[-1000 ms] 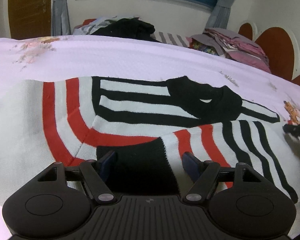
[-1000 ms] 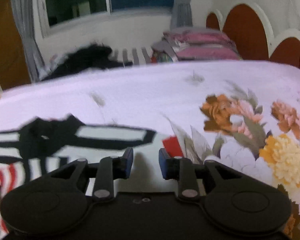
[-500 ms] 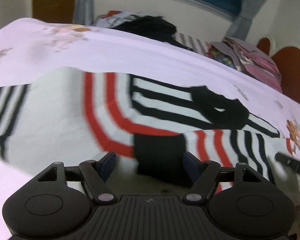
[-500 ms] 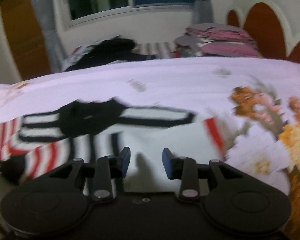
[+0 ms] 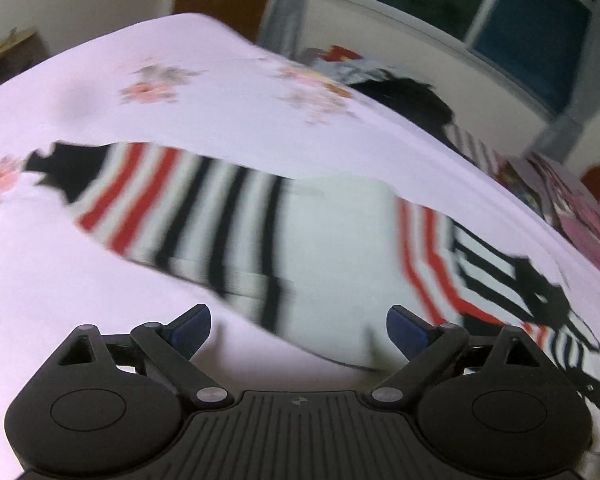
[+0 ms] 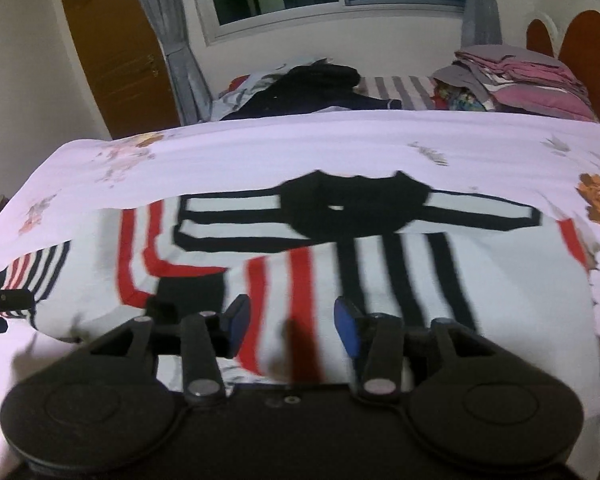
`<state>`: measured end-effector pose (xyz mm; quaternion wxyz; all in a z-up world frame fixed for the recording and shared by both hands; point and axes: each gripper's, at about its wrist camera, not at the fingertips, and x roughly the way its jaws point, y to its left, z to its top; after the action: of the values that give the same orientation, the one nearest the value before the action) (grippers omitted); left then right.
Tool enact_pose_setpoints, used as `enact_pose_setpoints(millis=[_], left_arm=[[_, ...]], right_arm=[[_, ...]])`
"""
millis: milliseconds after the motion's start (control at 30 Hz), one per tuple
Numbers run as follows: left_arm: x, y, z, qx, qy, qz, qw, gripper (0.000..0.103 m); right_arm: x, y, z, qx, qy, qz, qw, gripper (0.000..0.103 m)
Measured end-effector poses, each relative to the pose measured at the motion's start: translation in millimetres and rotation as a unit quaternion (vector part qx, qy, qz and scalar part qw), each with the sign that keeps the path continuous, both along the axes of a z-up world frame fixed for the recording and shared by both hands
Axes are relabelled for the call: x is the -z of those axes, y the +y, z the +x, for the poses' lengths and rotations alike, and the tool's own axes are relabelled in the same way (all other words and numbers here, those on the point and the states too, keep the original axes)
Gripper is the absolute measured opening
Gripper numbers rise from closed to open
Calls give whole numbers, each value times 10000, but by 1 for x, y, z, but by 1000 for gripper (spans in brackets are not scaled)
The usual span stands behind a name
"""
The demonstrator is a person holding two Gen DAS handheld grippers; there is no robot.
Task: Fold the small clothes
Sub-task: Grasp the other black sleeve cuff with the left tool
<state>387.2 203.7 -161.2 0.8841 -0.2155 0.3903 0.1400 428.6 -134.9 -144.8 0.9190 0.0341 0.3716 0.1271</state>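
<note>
1. Both grippers had slid sideways across the bed since the earlier pictures, and the left one had let go of the black cuff it was over before.
2. The left gripper (image 5: 299, 330) had its jaws spread wide and still opening. Nothing was pinched; only the near edge of the sweater lay past the tips.
3. The right gripper (image 6: 292, 326) had its jaws partly apart and opening too. A red stripe of the sweater showed in the gap, but the pads did not seem to press on it.
4. The striped sweater (image 6: 340, 264) lay flat on the pink flowered bedsheet (image 6: 300, 144), with its black collar (image 6: 352, 204) on the far side.
5. One sleeve was already folded over the body, with its black cuff (image 6: 192, 288) near the middle. I think it was laid there to make the sweater narrower.
6. The other sleeve (image 5: 172, 208) was stretched out to the side in the left view. I think the left gripper was open so it could grab that sleeve next.
7. A pile of folded clothes (image 6: 532, 76) sat far back by the headboard.
</note>
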Motion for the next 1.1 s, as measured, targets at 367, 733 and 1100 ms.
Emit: enact_pose_setpoints(millis=[367, 733, 1100], left_arm=[[47, 143, -23, -1335, -229, -1157, 9840, 93], [68, 176, 9, -1413, -588, -1239, 9804, 19], [11, 134, 16, -268, -1412, -1155, 9829, 6]], right_arm=[[9, 62, 1, -18, 131, -97, 9999, 50], [23, 78, 15, 268, 208, -306, 9990, 48], [35, 75, 24, 322, 451, -223, 9982, 47]])
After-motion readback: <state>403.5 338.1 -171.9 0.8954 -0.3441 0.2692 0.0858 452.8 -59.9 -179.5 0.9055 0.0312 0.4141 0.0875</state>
